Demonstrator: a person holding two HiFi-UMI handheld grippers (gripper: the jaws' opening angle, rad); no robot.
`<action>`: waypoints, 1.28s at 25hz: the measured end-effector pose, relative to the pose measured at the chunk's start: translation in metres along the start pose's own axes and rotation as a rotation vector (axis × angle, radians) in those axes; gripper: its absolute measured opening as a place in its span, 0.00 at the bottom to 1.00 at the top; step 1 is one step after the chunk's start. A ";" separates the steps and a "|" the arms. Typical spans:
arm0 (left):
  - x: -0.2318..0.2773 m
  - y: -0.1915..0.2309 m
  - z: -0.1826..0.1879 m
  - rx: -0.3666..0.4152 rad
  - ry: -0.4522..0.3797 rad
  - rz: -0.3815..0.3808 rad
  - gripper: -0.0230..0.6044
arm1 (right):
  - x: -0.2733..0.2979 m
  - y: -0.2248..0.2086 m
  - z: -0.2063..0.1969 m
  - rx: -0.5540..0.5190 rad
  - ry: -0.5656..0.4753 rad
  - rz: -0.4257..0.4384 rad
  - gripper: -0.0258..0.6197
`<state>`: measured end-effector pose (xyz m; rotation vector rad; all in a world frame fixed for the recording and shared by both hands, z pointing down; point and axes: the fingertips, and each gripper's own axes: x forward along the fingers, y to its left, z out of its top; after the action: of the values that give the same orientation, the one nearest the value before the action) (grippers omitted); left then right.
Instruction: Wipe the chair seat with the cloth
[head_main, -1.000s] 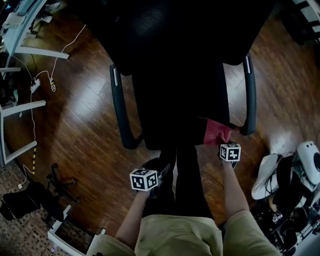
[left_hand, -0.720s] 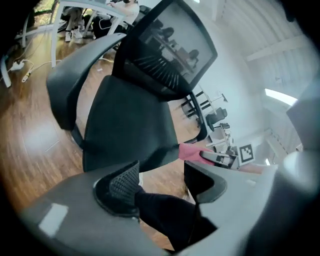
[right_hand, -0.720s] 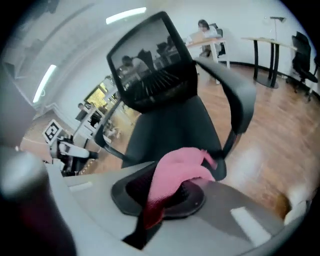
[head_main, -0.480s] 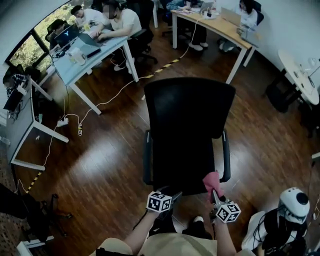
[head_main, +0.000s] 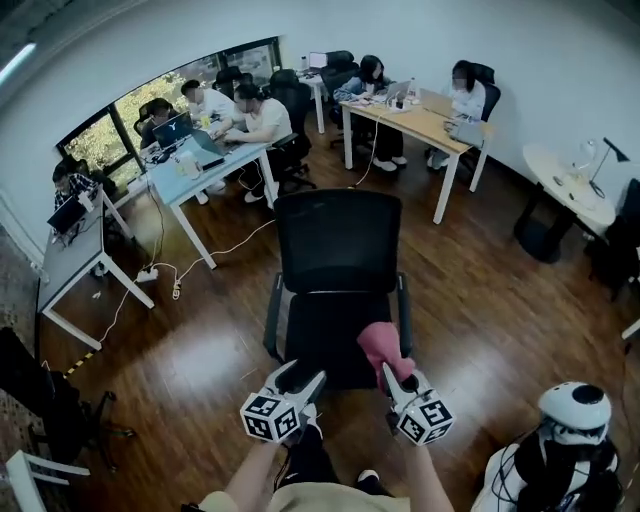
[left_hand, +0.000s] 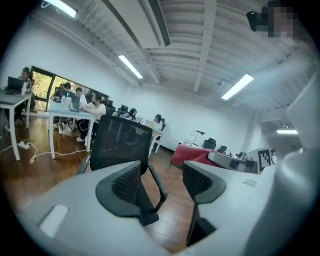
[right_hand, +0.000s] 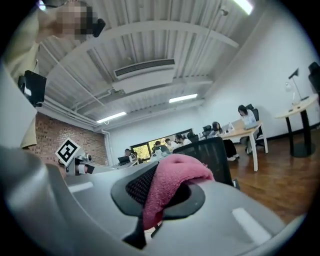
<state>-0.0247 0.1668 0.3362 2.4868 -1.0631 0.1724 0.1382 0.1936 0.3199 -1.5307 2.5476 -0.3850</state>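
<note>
A black mesh office chair stands on the wooden floor in front of me, its seat facing me. My right gripper is shut on a pink cloth, which hangs over the seat's front right corner. In the right gripper view the cloth bulges out between the jaws of that gripper. My left gripper hovers at the seat's front left edge. Its jaws are closing with nothing between them. In the left gripper view that gripper points past the chair and the cloth.
Desks with seated people line the back and left of the room. Cables trail over the floor at the left. A round table stands at the right. A white domed device sits at the lower right.
The head view has lifted from steeply down to take in the whole room. Both grippers now sit at the seat's front edge. The pink cloth stays in the right gripper.
</note>
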 end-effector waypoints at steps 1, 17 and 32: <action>-0.013 -0.017 0.009 0.025 -0.030 0.013 0.44 | -0.014 0.007 0.013 -0.020 -0.014 0.000 0.06; -0.184 -0.078 0.097 0.335 -0.334 0.118 0.41 | -0.046 0.173 0.077 -0.203 -0.096 0.027 0.06; -0.222 -0.069 0.088 0.268 -0.384 0.040 0.40 | -0.063 0.197 0.078 -0.298 -0.139 -0.128 0.06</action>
<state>-0.1359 0.3177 0.1723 2.8142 -1.3164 -0.1715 0.0215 0.3263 0.1876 -1.7549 2.4922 0.0926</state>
